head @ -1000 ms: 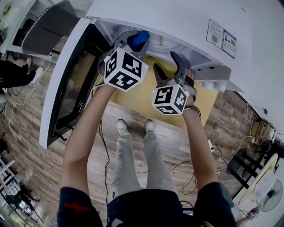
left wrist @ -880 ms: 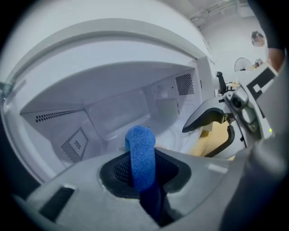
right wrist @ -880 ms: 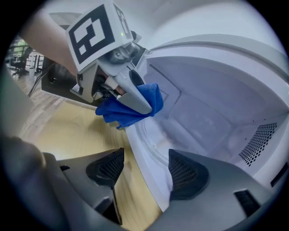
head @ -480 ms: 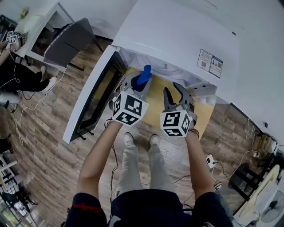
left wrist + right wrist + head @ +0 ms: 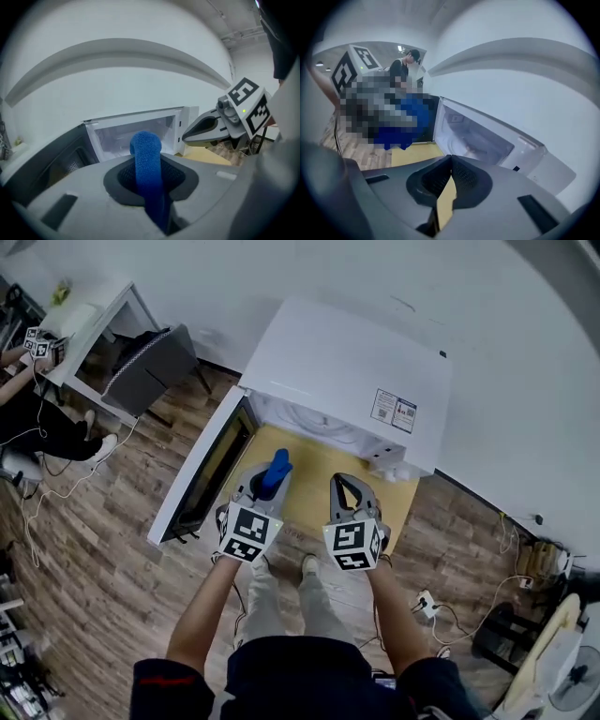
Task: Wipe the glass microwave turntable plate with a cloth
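Both grippers have drawn back from the open microwave, upper centre. Its cavity lies straight ahead of the left gripper, clamped on the cloth; the right gripper has just closed empty. No plate discernible.

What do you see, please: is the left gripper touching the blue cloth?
Touching. The left gripper view shows the left gripper clamped on the blue cloth.

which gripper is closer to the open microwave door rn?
Left. The left gripper, shut on the blue cloth, is beside the door; the right gripper, just closed empty, sits beyond it.
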Action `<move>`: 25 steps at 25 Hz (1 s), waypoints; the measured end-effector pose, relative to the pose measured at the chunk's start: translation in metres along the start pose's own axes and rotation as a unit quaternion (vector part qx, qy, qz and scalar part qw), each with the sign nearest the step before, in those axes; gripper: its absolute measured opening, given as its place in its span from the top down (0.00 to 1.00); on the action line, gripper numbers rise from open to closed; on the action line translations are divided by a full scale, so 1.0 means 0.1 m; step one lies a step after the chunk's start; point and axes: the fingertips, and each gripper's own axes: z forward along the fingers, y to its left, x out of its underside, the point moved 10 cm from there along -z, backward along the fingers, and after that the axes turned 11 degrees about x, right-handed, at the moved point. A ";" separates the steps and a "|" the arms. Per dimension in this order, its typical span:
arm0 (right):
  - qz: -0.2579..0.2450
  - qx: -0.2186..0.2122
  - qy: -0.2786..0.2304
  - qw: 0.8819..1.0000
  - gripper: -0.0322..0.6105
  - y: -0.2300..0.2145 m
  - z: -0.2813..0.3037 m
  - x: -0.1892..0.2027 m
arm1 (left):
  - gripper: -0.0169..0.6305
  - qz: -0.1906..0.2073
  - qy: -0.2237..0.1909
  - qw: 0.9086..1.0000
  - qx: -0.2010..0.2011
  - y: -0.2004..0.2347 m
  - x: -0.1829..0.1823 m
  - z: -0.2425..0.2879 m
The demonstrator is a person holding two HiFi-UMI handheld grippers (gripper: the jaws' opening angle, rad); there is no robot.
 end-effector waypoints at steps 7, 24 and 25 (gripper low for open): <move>0.021 -0.016 -0.051 0.998 0.93 0.05 -0.50 -0.29 | 0.88 -0.001 -0.047 0.999 0.018 -0.35 -0.35 -0.49; 0.072 -0.015 -0.139 0.987 0.93 -0.22 -1.30 -1.00 | 0.87 0.012 -0.094 0.995 -0.038 -0.53 -0.83 -1.47; 0.077 -0.013 -0.146 0.986 0.93 -0.25 -1.35 -1.03 | 0.88 0.015 -0.099 0.994 -0.043 -0.54 -0.87 -1.53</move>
